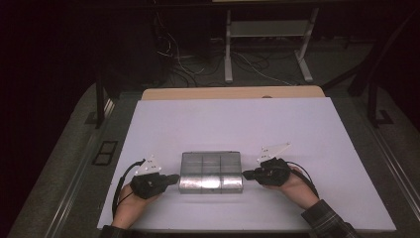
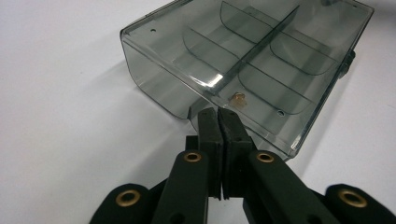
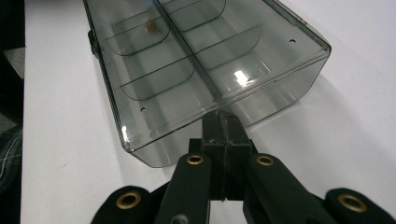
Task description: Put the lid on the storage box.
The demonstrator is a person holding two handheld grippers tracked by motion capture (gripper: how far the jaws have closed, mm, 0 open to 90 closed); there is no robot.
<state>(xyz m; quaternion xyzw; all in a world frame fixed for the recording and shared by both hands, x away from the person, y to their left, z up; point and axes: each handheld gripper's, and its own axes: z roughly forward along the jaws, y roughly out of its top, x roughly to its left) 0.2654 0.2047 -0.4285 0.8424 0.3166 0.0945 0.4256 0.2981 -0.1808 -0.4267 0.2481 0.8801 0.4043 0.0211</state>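
Where the high view is consulted, a smoke-grey compartment box [image 1: 211,171] is seen lying near the front of the white table [image 1: 297,129], between the left gripper [image 1: 173,179] and the right gripper [image 1: 246,174]; a sideways slide may be caused if one end is pushed harder. Along the left gripper view, the jaws are pressed together at the box's end wall [image 2: 163,88]; clear dividers and a small tan speck [image 2: 238,97] are visible. Along the right gripper view, the jaws are likewise closed, empty, at the opposite end; slipping off the glossy wall [image 3: 280,88] is judged possible.
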